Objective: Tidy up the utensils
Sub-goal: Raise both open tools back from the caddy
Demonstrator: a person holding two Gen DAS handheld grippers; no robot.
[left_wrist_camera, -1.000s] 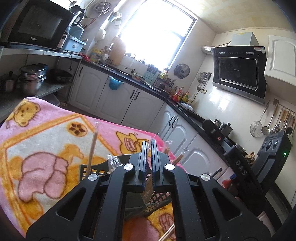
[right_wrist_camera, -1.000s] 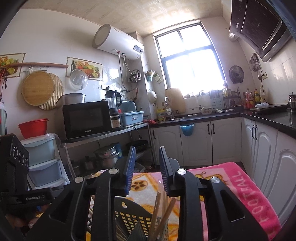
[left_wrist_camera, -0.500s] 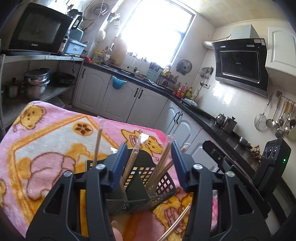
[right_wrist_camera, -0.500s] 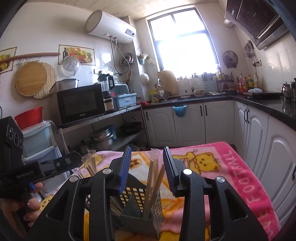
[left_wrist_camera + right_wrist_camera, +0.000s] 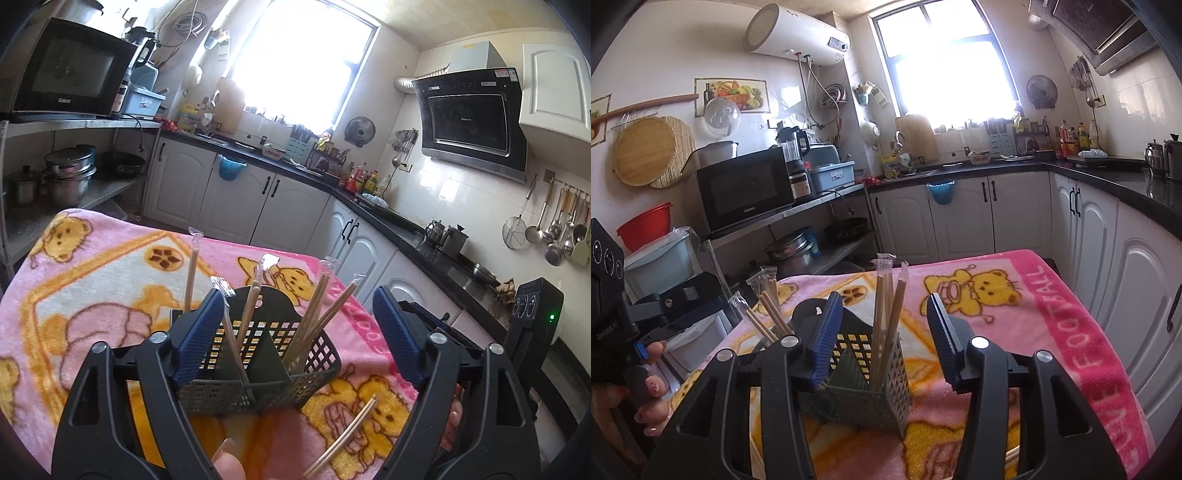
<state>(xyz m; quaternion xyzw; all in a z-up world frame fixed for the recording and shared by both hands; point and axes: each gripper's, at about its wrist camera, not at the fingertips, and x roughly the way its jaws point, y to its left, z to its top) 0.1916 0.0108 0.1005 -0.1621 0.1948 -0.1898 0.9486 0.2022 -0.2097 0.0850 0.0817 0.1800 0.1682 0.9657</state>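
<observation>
A dark mesh utensil caddy stands on a pink cartoon blanket, with several plastic-wrapped chopstick pairs upright in its compartments. One wrapped pair lies flat on the blanket in front of it. My left gripper is open wide and empty, just before the caddy. In the right wrist view the caddy and its chopsticks sit between the fingers of my right gripper, which is open and empty.
The blanket covers a small table with edges all round. White cabinets and a black counter run behind. A steel shelf with a microwave and pots stands to the left. The left gripper's body shows at the right view's left edge.
My left gripper has opened from shut to wide and let go of a chopstick pair into the caddy. Both grippers have pulled back, so the caddy shows more fully.
</observation>
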